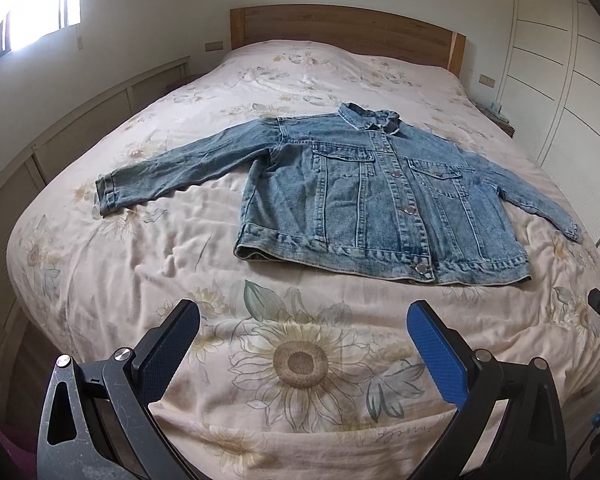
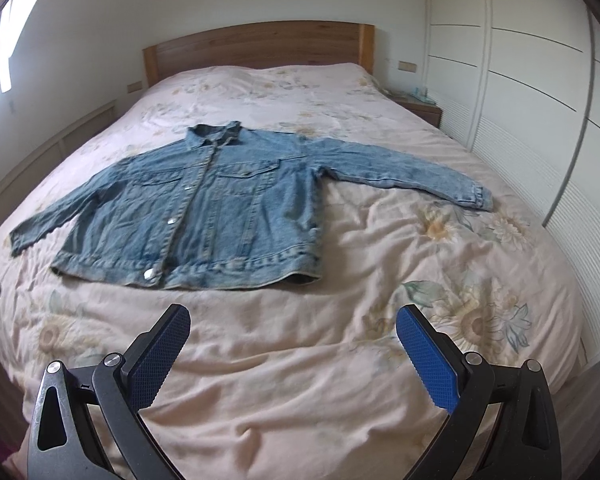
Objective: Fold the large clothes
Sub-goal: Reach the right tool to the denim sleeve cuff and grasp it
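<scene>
Your denim jacket (image 1: pixel 380 196) lies flat, unfolded, on the bed (image 1: pixel 140 280); left claw (image 1: pixel 304 344) and right claw (image 2: pixel 294 340) spread apart, empty.

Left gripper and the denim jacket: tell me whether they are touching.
Apart. In the left wrist view, the open left gripper hangs short of the jacket; bare bedspread shows between its fingertips and the hem.

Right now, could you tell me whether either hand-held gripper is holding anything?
Nothing is held: the left hand-held gripper and right hand-held gripper are open, short of the denim jacket.
</scene>
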Demonstrator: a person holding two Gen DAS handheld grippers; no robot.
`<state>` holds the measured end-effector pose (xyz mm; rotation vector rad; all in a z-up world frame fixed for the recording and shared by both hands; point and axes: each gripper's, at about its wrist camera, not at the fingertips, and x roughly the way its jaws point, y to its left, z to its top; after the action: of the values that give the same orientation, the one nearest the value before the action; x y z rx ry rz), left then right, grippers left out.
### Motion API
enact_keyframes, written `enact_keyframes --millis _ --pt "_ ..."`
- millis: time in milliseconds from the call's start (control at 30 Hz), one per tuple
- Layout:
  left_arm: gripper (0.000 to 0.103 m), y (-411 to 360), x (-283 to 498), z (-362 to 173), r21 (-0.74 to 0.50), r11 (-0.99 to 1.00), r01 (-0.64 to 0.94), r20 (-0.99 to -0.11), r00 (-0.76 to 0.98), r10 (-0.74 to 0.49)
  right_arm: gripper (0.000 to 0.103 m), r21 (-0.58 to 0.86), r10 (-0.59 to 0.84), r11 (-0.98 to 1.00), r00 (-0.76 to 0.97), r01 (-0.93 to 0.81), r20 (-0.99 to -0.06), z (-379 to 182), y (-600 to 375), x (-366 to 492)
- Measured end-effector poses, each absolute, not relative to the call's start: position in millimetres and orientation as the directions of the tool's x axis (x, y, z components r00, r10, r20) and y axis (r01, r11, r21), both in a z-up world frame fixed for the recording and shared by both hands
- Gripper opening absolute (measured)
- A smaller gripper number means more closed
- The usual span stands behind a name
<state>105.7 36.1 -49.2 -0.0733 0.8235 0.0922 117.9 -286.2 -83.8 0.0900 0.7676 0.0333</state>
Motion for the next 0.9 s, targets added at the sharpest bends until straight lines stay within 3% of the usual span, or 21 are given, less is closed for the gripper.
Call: enact_keyframes --millis 567,900 --pt "0.102 47 167 -84 0.004 0.976 -0.216 -0.807 0.577 0.131 0.103 0.127 -0.017 0.978 0.667 0.167 -0.745 -124 -372 229" --pt "0.102 36 205 -105 -0.001 0.973 -0.231 -0.833 0.539 0.126 0.103 0.230 -0.040 0.913 0.635 0.337 -0.772 -166 -469 333"
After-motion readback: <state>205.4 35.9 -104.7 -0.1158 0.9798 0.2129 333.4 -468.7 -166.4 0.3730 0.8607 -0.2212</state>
